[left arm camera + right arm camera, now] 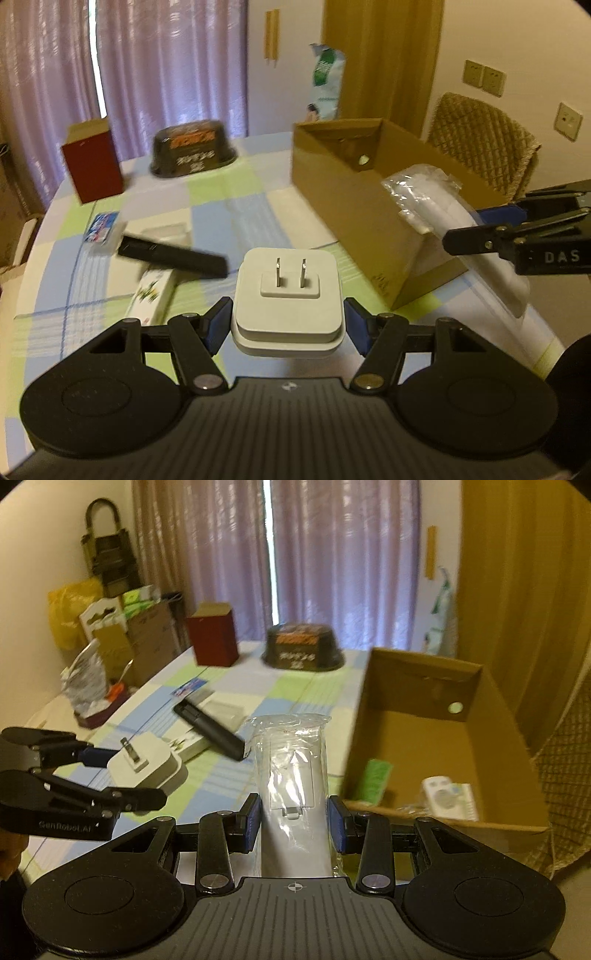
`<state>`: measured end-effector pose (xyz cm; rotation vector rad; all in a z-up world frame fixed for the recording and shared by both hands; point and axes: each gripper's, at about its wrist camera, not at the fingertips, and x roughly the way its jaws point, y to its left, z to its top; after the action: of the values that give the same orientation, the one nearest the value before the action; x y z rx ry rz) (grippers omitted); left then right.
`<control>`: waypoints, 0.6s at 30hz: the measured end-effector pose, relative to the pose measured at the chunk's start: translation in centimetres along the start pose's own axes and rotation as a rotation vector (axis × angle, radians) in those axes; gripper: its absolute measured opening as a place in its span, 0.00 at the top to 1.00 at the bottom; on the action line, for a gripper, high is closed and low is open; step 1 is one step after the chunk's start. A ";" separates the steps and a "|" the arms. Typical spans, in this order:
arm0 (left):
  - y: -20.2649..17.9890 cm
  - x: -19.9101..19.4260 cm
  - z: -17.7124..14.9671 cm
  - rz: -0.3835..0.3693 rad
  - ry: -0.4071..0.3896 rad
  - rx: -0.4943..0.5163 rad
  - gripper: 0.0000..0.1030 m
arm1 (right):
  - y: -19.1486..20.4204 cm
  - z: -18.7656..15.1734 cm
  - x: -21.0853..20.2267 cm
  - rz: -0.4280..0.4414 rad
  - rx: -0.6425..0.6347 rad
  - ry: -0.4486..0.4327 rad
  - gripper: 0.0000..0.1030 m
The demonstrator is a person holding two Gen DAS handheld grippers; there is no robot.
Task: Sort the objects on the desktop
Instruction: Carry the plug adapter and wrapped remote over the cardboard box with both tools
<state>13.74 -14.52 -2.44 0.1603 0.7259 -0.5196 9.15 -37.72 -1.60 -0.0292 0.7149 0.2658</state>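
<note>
Both tools loaded, both lifted off the tabletop (236, 206). Left tool (288, 325): jaws closed to the width of a white plug adapter (288, 295), gripped by its sides with the prongs facing away from the camera mount. Right tool (294, 821): jaws closed on a white remote in a clear plastic sleeve (291, 768), held lengthwise, the far end pointing toward 12 o'clock.

Progress, as far as visible: the cardboard box (480, 686) already holds a green packet (376, 781) and a white item in wrapping (448, 797) near its front wall; most of the box floor is bare. Judged partly done. Left on the tabletop: a black remote (171, 254) lying across a white tray (162, 232), a white and green carton (153, 295) under its near end, a small blue and white packet (101, 227), a dark red box (92, 166) and a black lidded bowl (194, 149) at the far side. Whether the last two are to be sorted, cannot tell.

Clearances: in the right wrist view the box opening sits at about 2 o'clock from the sleeved remote, with the front wall between, so the load needs to clear that rim. In the left wrist view the box is at 1 o'clock and the right tool's load lies between it and the adapter; the tools risk crossing if both go in together. Woven chair (487, 140) stands just behind the box.
</note>
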 end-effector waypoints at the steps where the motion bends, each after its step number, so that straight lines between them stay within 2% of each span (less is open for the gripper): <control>1: -0.5 0.0 0.5 -0.009 -0.008 0.010 0.42 | -0.6 0.3 -0.2 -0.010 0.005 -0.005 0.64; 12: -7.3 2.7 9.4 -0.137 -0.129 0.134 0.42 | -9.0 4.6 -1.1 -0.140 0.104 -0.047 0.64; 18: -10.6 6.9 11.8 -0.181 -0.115 0.176 0.42 | -12.8 5.1 0.6 -0.181 0.148 -0.018 0.64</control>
<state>19.66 -30.11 2.09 0.2283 0.5852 -0.7598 16.12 -49.37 1.01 0.0489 0.7075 0.0397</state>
